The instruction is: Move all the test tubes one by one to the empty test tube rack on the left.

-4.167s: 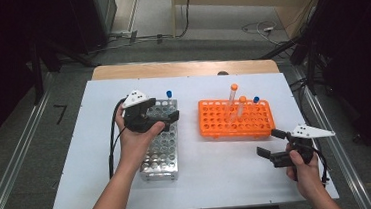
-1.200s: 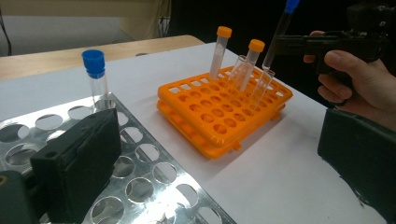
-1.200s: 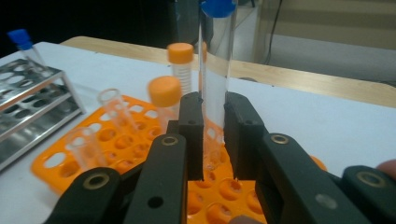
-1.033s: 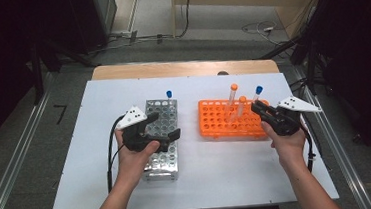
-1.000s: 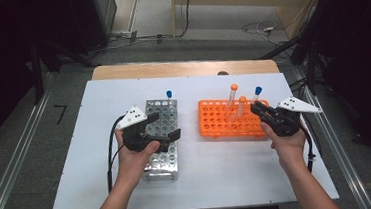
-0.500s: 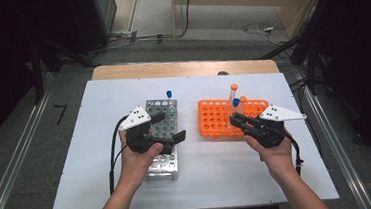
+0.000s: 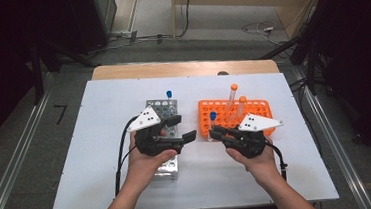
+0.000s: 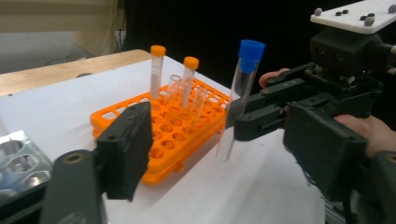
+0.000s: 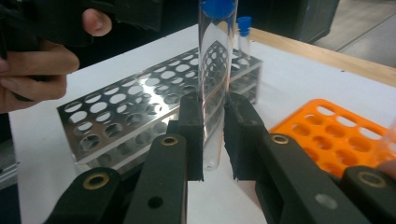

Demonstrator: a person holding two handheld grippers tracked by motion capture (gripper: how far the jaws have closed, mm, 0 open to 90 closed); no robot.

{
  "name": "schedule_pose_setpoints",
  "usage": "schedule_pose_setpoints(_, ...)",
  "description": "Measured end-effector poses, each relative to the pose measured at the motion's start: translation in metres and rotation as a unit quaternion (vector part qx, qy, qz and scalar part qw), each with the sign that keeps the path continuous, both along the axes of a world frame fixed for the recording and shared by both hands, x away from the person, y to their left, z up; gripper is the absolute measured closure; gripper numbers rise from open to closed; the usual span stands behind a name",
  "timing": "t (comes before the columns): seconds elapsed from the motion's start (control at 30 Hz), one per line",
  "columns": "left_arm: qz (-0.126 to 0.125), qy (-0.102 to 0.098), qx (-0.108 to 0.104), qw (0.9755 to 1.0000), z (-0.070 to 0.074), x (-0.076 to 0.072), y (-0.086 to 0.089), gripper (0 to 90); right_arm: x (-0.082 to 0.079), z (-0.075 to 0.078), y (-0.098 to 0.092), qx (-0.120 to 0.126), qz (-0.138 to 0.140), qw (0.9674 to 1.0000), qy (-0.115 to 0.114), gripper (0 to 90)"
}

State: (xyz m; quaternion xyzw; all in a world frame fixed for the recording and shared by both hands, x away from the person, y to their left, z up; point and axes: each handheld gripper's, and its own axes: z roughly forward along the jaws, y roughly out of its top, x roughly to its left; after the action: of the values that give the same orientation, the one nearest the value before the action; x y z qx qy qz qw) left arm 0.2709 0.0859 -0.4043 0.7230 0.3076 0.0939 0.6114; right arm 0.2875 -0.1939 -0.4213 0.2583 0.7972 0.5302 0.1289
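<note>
A clear tube with a blue cap (image 7: 212, 118) (image 9: 215, 70) stands upright between the two racks, and my right gripper (image 7: 216, 131) (image 9: 215, 140) is shut on its lower half. In the left gripper view the tube (image 8: 239, 93) hangs with its lower end between the jaws of my left gripper (image 7: 183, 128) (image 8: 223, 154). Those jaws have just been closing, but a gap still shows on each side of the tube. The left gripper hovers over the steel rack (image 7: 158, 110) (image 9: 130, 112).
An orange rack (image 7: 256, 108) (image 8: 163, 140) on the right holds two orange-capped tubes (image 7: 233, 91) (image 8: 156, 70) and some clear ones. Another blue-capped tube (image 7: 169, 94) (image 9: 243, 32) stands at the steel rack's far end. Both racks rest on a white mat (image 7: 103, 106).
My right gripper has carried the blue-capped tube leftward from the orange rack's right end to the gap between the racks. The left gripper has shifted slightly right and its jaws have narrowed.
</note>
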Motion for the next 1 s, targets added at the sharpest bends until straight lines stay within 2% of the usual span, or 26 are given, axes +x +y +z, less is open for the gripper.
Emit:
schedule_pose_setpoints(0.27, -0.027, -0.001, -0.007, 0.9996, 0.001, 0.001, -0.014, 48.3, -0.007, -0.002, 0.014, -0.006, 0.025, 0.9997, 0.004, 75.8)
schedule_pose_setpoints(0.43, -0.036, -0.004, 0.002, 0.9993, 0.0, 0.001, -0.022, 58.7, -0.011, -0.003, 0.02, -0.009, 0.039, 0.9992, 0.005, 75.8)
schedule_pose_setpoints(0.67, -0.03, -0.005, 0.012, 0.9995, -0.001, 0.002, -0.026, 74.3, -0.013, -0.004, 0.024, -0.014, 0.05, 0.9986, 0.005, 75.8)
schedule_pose_setpoints(0.8, -0.022, -0.012, 0.02, 0.9995, -0.001, 0.002, -0.025, 77.0, -0.012, -0.004, 0.024, -0.013, 0.05, 0.9986, 0.008, 75.7)
schedule_pose_setpoints(0.93, -0.02, -0.014, 0.019, 0.9995, -0.001, 0.002, -0.025, 77.4, -0.011, -0.004, 0.022, -0.01, 0.052, 0.9985, 0.011, 74.8)
schedule_pose_setpoints(1.0, -0.017, -0.017, 0.023, 0.9994, -0.001, 0.002, -0.025, 77.5, -0.01, -0.005, 0.021, -0.009, 0.056, 0.9984, 0.009, 66.8)
